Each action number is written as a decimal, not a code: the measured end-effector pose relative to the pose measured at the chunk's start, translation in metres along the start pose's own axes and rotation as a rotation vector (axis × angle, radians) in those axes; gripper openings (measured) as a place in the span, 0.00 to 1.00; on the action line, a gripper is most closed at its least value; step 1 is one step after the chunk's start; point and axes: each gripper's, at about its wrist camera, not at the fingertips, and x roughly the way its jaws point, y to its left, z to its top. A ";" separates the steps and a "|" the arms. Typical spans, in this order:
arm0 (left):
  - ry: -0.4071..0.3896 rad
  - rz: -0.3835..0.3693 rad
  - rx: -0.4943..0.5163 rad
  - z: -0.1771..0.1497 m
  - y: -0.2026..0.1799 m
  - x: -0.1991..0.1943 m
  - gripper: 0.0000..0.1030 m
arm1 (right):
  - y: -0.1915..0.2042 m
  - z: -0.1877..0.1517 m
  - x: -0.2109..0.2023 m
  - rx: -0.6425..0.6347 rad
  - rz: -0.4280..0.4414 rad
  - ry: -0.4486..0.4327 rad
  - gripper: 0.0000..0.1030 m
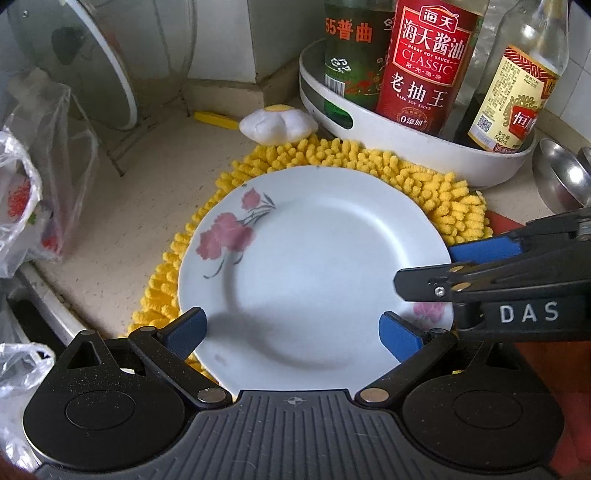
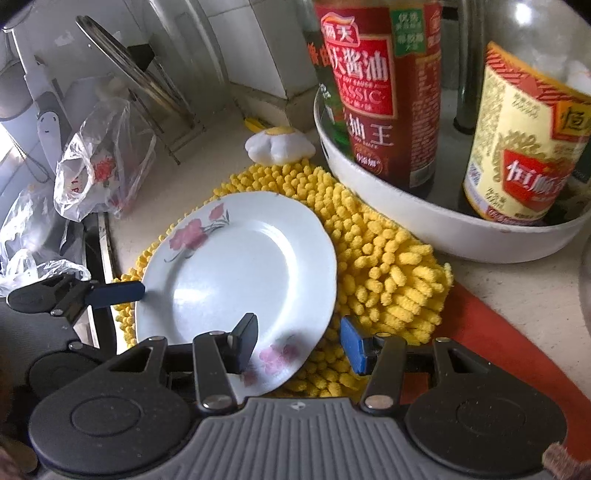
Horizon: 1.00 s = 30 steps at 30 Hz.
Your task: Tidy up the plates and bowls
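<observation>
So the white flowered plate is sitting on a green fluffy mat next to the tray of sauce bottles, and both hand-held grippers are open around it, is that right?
Not quite: the mat is yellow, not green, as the right wrist view shows. The rest holds: the white flowered plate sits on it beside the tray of sauce bottles, and the left hand-held gripper and right hand-held gripper are both open around it.

bottle tops [image 1: 439, 7] cut off, mat [image 1: 424, 177] partly under plate [image 1: 314, 266]

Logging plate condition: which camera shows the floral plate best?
Left wrist: the floral plate fills the centre, nearly whole and sharp, on the yellow mat. Right wrist shows it smaller, off-centre, near edge partly hidden by a tool finger.
</observation>
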 end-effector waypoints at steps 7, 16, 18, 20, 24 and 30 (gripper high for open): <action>-0.006 0.003 0.009 0.004 0.003 0.005 1.00 | 0.000 0.004 0.009 0.022 0.016 0.010 0.43; -0.021 0.017 0.017 0.005 0.010 0.008 1.00 | -0.002 0.004 0.011 0.037 0.011 0.017 0.39; -0.015 0.012 -0.004 0.003 0.017 0.010 1.00 | -0.002 0.003 0.010 0.042 0.011 0.013 0.39; 0.007 -0.030 -0.058 -0.001 0.028 0.014 1.00 | -0.002 0.004 0.010 0.046 0.011 0.015 0.38; -0.003 -0.041 -0.046 -0.006 0.027 0.013 1.00 | -0.001 0.002 0.011 0.043 0.003 0.011 0.37; -0.009 -0.031 -0.042 -0.006 0.023 0.015 1.00 | -0.006 0.002 0.012 0.063 0.018 -0.002 0.35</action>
